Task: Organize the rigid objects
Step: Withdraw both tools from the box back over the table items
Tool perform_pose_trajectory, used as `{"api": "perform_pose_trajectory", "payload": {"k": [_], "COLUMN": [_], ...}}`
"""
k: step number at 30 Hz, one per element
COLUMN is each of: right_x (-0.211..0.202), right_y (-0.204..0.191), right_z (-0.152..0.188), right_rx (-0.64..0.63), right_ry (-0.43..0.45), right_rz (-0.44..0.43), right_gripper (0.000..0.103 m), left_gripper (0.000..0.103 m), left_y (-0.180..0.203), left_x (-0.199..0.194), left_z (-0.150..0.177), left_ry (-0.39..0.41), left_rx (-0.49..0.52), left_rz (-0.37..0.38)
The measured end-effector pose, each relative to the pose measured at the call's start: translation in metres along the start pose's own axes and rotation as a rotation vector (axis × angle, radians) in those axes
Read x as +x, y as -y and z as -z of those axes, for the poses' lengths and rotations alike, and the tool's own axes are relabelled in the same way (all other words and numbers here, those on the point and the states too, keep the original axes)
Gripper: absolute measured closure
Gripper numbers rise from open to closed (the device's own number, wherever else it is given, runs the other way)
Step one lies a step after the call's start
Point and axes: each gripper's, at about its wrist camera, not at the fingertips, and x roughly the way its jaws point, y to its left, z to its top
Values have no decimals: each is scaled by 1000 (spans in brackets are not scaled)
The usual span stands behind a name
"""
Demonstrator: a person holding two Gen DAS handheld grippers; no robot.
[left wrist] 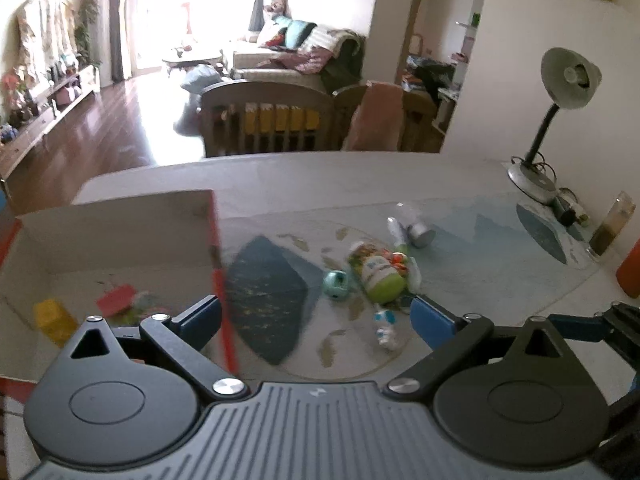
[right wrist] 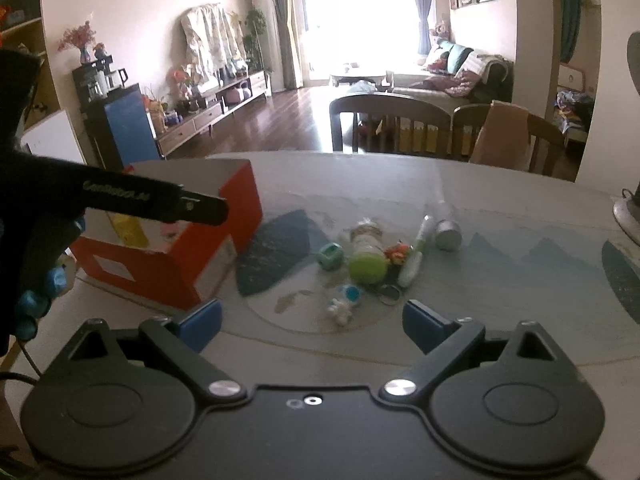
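Observation:
An open red cardboard box (left wrist: 216, 240) (right wrist: 192, 264) stands at the table's left; a yellow block (left wrist: 54, 318) and a red block (left wrist: 116, 298) lie inside. A green-capped bottle (left wrist: 378, 270) (right wrist: 366, 252), a teal round toy (left wrist: 336, 284) (right wrist: 330, 256), a small white-and-blue figure (left wrist: 386, 326) (right wrist: 340, 308), a white-green tube (left wrist: 396, 232) (right wrist: 416, 256), a silver cylinder (left wrist: 420, 232) (right wrist: 448, 234), an orange trinket (right wrist: 396, 254) and a key ring (right wrist: 390, 294) lie in a cluster mid-table. My left gripper (left wrist: 316, 314) is open and empty, straddling the box's right wall. My right gripper (right wrist: 312, 322) is open and empty, short of the cluster.
A desk lamp (left wrist: 560, 92), a glass jar (left wrist: 610, 224) and an orange container (left wrist: 630, 272) stand at the table's right. Wooden chairs (right wrist: 392, 124) line the far edge. The left gripper's body (right wrist: 120, 200) reaches over the box in the right wrist view.

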Motion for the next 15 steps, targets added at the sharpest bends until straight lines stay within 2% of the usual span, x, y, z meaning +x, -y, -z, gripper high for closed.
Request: {"api": "perform_pose_trajectory", "payload": {"k": [3, 7, 15], "right_x": [9, 22, 57], "right_y": [8, 11, 27], "right_z": [3, 6, 5], "right_rx": [-31, -103, -125], "right_ry": [-17, -31, -80], "right_rz": [-14, -37, -73], "right_gripper": [7, 7, 9], "left_gripper": [2, 2, 2], "left_y": [12, 27, 39], "left_x": [21, 53, 101], "left_z": [1, 3, 2], "left_ry": [-30, -65, -66], "left_rx": [-4, 27, 53], "left_rz": [10, -33, -72]}}
